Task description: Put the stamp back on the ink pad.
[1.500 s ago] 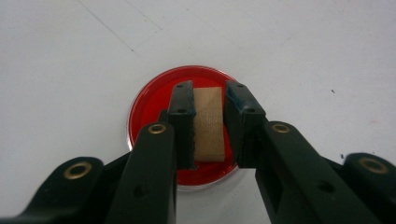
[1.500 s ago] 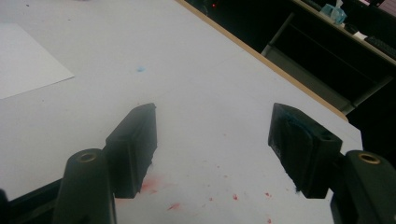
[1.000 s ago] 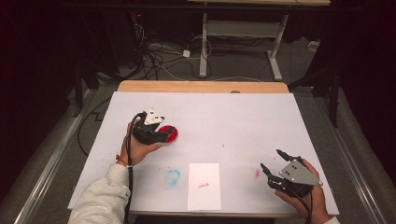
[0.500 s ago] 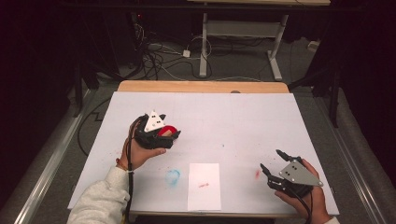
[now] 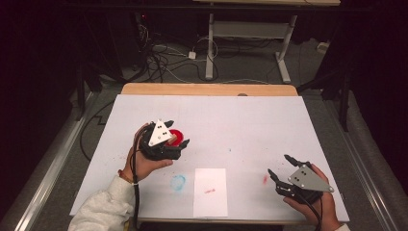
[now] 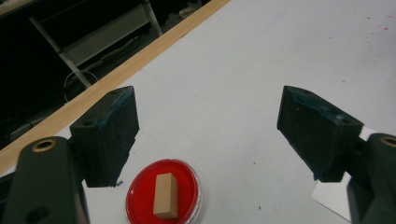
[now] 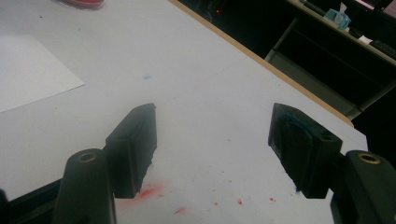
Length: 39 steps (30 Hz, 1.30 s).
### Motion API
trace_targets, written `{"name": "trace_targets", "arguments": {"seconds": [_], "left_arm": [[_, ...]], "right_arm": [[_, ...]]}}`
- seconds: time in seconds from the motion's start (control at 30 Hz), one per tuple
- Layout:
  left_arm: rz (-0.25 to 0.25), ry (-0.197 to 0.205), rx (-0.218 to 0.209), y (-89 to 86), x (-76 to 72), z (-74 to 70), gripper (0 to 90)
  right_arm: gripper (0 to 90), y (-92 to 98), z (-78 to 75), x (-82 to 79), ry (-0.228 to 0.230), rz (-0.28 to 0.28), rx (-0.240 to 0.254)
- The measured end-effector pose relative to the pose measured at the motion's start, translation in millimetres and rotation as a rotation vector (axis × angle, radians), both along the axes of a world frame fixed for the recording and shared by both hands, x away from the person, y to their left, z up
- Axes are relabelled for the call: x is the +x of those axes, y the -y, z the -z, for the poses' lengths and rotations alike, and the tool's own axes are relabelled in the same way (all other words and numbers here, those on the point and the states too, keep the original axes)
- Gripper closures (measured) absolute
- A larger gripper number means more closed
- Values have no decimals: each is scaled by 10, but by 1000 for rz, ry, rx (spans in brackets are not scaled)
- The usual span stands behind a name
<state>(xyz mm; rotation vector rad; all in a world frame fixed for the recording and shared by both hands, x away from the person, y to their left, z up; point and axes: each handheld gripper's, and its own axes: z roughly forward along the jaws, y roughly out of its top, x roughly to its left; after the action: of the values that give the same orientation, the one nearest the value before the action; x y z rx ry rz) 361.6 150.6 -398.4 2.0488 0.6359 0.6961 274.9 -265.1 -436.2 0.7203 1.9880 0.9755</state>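
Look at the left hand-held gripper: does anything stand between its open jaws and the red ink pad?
Nothing visible. The left hand-held gripper hangs open just above the red ink pad, where a wooden stamp stands.

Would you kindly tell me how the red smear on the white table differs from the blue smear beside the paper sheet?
The red smear is a small streak lying right of the white paper sheet, near the right gripper; the blue smear is a larger round blotch lying left of that sheet, nearer the left gripper. Both are faint stains on the white table.
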Motion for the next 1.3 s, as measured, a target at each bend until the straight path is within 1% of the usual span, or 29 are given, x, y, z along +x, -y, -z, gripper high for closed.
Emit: {"name": "trace_targets", "arguments": {"seconds": [0.1,0.2,0.23,0.27,0.33,0.47,0.5,0.57,0.6,0.67,0.73,0.8,0.9,1.03,1.13,1.17,1.3], "left_arm": [[-5,12,4,8,-51,-6,189],[4,15,-3,-11,-98,-11,189],[5,19,1,-15,-112,-15,189],[4,28,-6,-17,-129,-16,189],[6,39,2,-22,-159,-21,183],[17,56,3,-34,-213,-7,174],[20,53,2,-37,-223,9,173],[21,58,18,-37,-246,38,173],[19,68,30,-37,-269,57,173],[20,71,35,-52,-302,77,172],[11,83,48,-75,-337,98,172],[10,81,45,-101,-360,128,172],[6,81,71,-132,-400,188,172],[6,74,72,-175,-442,236,172],[-1,84,86,-204,-469,269,172],[1,81,83,-213,-474,276,172],[5,73,101,-266,-510,327,172]], "right_arm": [[326,1,-2,-3,1,-2,2],[316,3,-6,-7,1,-9,10],[310,4,-9,-10,6,-9,14],[306,5,-12,-13,8,-10,17],[291,8,-16,-13,11,-8,22],[261,11,-21,-15,16,-10,33],[248,11,-22,-16,17,-12,36],[232,10,-23,-21,18,-18,39],[231,10,-23,-23,19,-19,40],[226,11,-25,-25,19,-22,44],[225,10,-25,-27,22,-25,44],[224,11,-23,-28,18,-29,47],[226,10,-20,-29,21,-29,46],[234,5,-12,-35,20,-31,41],[238,-1,-4,-37,18,-36,35],[238,-3,-2,-39,20,-35,32],[239,8,4,-47,18,-27,30]]}}
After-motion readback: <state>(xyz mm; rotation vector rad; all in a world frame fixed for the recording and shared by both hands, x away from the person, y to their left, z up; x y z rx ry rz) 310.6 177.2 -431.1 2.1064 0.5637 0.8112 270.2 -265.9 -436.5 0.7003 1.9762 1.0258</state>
